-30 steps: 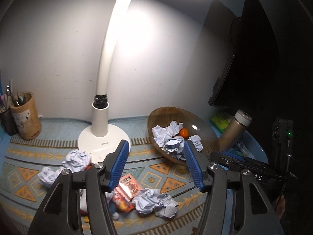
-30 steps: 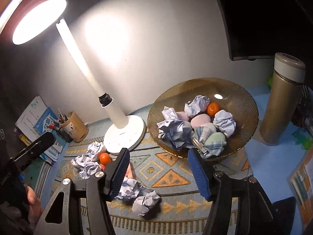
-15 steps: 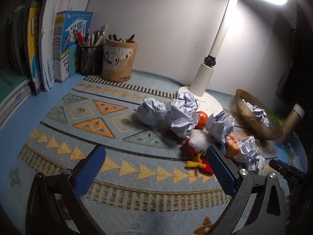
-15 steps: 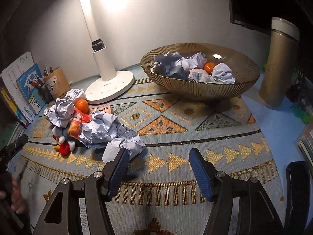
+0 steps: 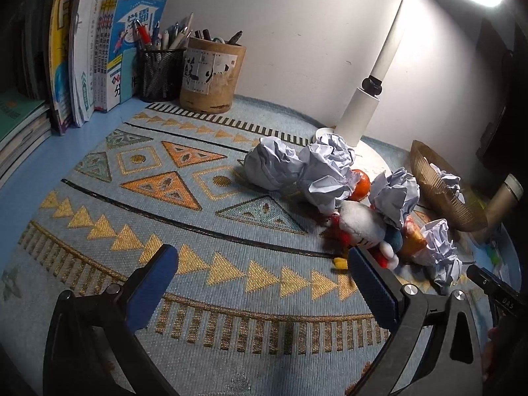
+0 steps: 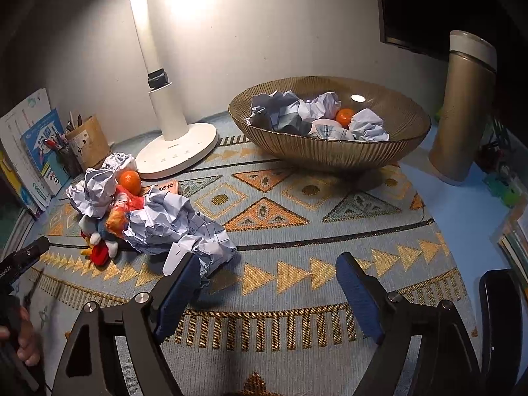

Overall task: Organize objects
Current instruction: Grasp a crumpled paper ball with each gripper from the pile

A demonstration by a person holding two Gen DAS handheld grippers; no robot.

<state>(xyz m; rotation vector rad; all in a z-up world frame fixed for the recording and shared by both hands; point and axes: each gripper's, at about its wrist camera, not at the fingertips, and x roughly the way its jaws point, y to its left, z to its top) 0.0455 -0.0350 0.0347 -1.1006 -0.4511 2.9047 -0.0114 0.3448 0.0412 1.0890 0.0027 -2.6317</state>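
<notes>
A heap of crumpled paper balls (image 5: 330, 171) (image 6: 171, 221), an orange (image 5: 359, 181) (image 6: 129, 181), a plush toy (image 5: 359, 224) (image 6: 99, 244) and a snack packet (image 6: 115, 219) lies on the patterned mat (image 5: 198, 231). A ribbed brown bowl (image 6: 330, 155) (image 5: 439, 194) holds more paper balls and a second orange (image 6: 345, 116). My left gripper (image 5: 260, 260) is open low over bare mat, its right finger just short of the toy. My right gripper (image 6: 269, 264) has its jaws opening with nothing between them; its left finger sits beside the nearest paper ball.
A white desk lamp (image 6: 178, 151) stands behind the heap. A gold flask (image 6: 462, 109) is right of the bowl. Pen holders (image 5: 213, 76) and upright books (image 5: 92, 49) line the back left. A hand (image 6: 26, 343) holds the left gripper at the right wrist view's edge.
Both grippers have come down close to the mat. The left one swung left, away from the bowl, and its jaws widened. The right one's jaws widened in the last half second.
</notes>
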